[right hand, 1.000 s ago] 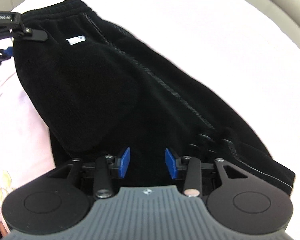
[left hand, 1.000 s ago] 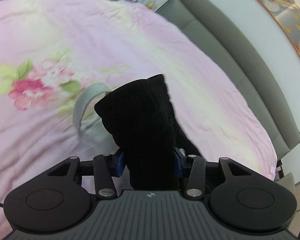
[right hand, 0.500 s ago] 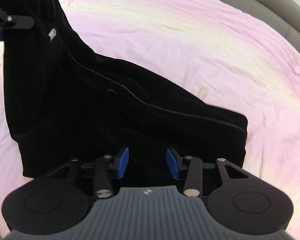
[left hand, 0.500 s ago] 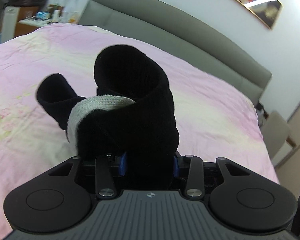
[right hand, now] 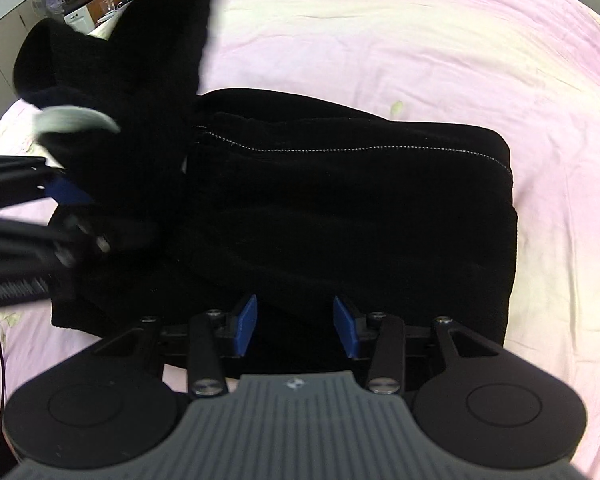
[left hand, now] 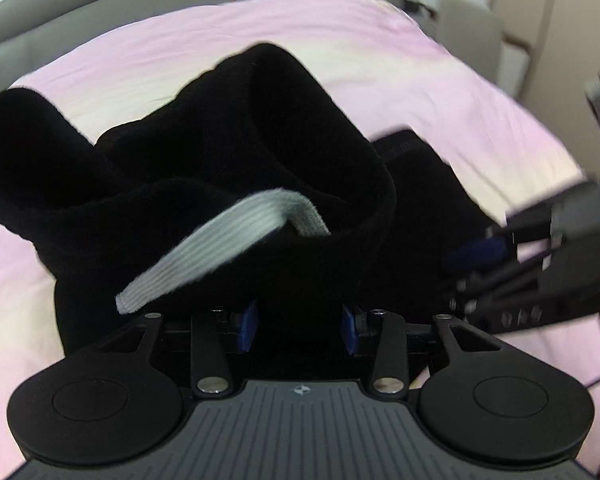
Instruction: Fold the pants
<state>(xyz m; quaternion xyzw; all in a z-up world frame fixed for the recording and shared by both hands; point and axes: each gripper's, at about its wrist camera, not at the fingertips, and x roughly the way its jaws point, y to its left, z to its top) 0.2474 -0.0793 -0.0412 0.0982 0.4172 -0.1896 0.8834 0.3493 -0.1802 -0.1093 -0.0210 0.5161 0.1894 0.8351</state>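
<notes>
Black pants (right hand: 340, 208): folded on pink bed (right hand: 420, 32), long axis across frame. Waistband end bunched upper left, pinched in left claw (left hand: 298, 322). Right claw (right hand: 294, 326): spread, low centre over near edge.

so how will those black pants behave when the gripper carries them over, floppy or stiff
Likely floppy: the black pants slump in soft rolls above the left gripper. Probably thick and grippy, since the fabric looks fleecy. The loose drawstring may dangle.
</notes>
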